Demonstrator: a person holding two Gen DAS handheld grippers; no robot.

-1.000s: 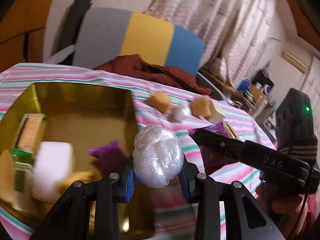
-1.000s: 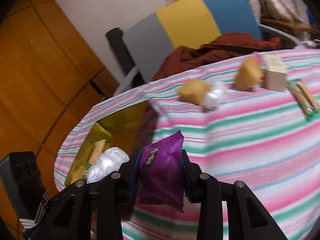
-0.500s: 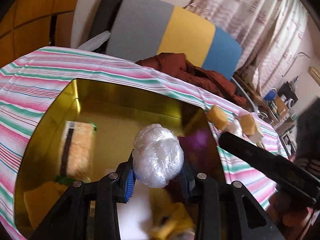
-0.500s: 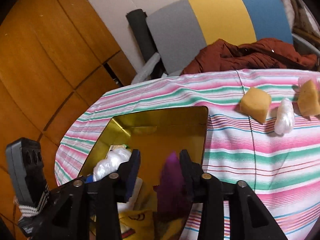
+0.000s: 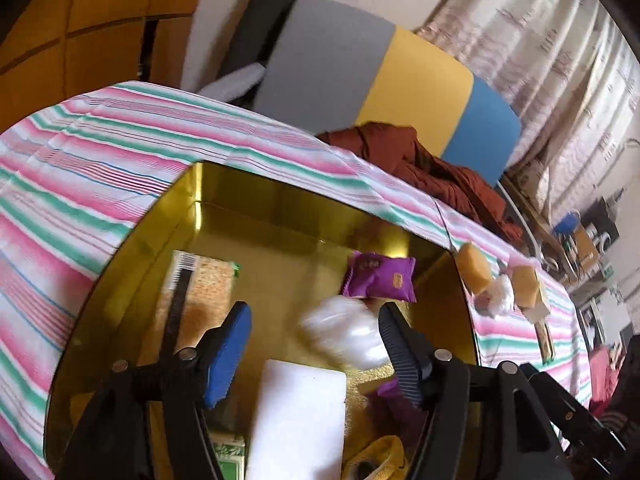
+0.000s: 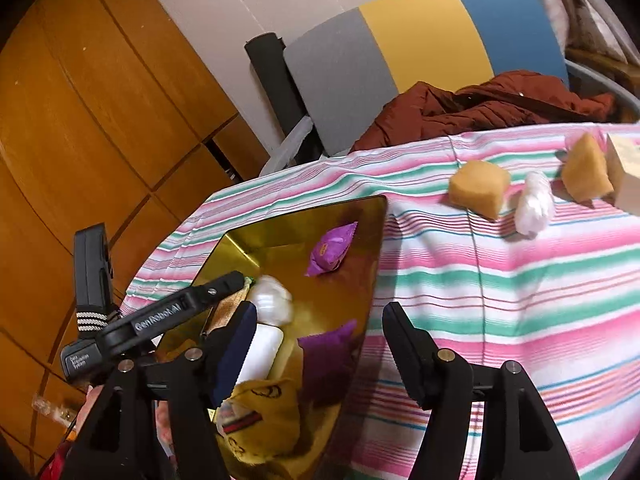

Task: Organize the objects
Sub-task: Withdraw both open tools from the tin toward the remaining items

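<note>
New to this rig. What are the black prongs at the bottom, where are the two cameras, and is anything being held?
There is no robot: a person holds a two-finger hand-held gripper in each hand, each with a fisheye camera looking along its fingers. The prongs are those fingers.

The left hand-held gripper has just opened; a blurred white plastic-wrapped ball lies between its fingers, apparently released over the gold tin. The right hand-held gripper has just opened too and holds nothing; a purple snack packet lies in the tin. On the striped tablecloth remain two yellow sponges, a white wrapped bundle and a pale block.
</note>
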